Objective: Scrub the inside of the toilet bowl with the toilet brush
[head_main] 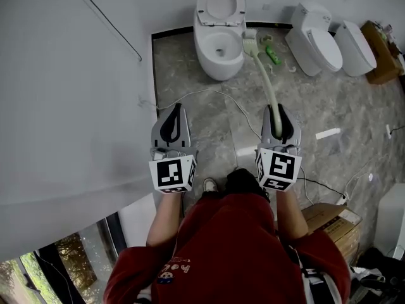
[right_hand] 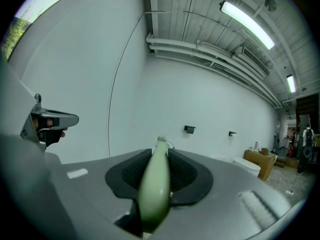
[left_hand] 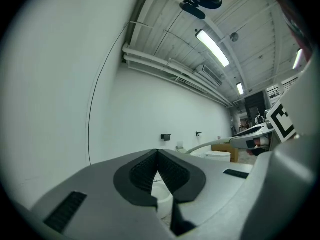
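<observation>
Head view: the toilet brush [head_main: 266, 81] has its head just beside the toilet bowl [head_main: 201, 49], with the right gripper [head_main: 278, 109] and left gripper [head_main: 175, 107] well short of it
Left gripper view: fingers [left_hand: 144, 175] clenched, empty
Right gripper view: fingers [right_hand: 184, 175] grasping the brush handle

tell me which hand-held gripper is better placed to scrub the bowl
Right. The right hand-held gripper is shut on the pale green toilet brush, its head by the open white ceramic toilet; the left hand-held gripper is shut, empty.
</observation>
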